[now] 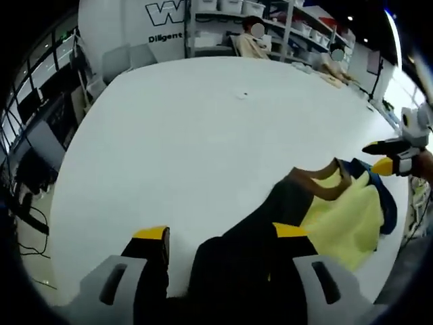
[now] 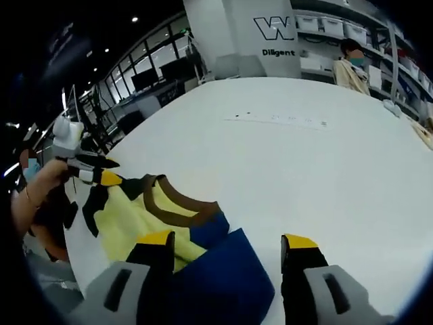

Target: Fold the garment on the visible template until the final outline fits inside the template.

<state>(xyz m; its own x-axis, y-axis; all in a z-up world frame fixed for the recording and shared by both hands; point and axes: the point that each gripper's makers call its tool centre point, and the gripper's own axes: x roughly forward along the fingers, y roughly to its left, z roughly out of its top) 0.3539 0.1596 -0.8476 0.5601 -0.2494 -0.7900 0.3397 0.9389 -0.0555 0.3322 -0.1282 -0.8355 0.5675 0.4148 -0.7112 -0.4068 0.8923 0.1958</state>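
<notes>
Garment: yellow, dark-blue and black cloth top with a brown collar band (image 1: 338, 210), lying crumpled on the wide white tabletop (image 1: 203, 135), at the near edge on your side. In the right gripper view the same garment (image 2: 135, 217) spreads from the near left toward the centre, collar loop facing up.

Left gripper: your left gripper (image 1: 223, 233) sits low over the near end of the garment. Its yellow-tipped jaws stand wide apart, released, with a black fold of the cloth lying between them. You cannot tell from this view whether the cloth touches either jaw. Seen from the right gripper view, it (image 2: 101, 177) comes in from the far left, held in your hand (image 2: 51, 179), tips just at the black corner of the garment.

Right gripper: your right gripper (image 2: 226, 240) hovers over the dark-blue part of the garment, jaws spread, gripping nothing; the blue cloth lies between and below them. In the left gripper view it (image 1: 385, 162) enters from the right, tips touching or just beside the blue edge.

Table: mostly bare white surface beyond the garment; a small dark speck (image 1: 242, 95) lies well apart from it, toward the far side.

Background: shelving with white bins (image 1: 270, 20) and a seated person (image 1: 250, 44) beyond the far edge.
</notes>
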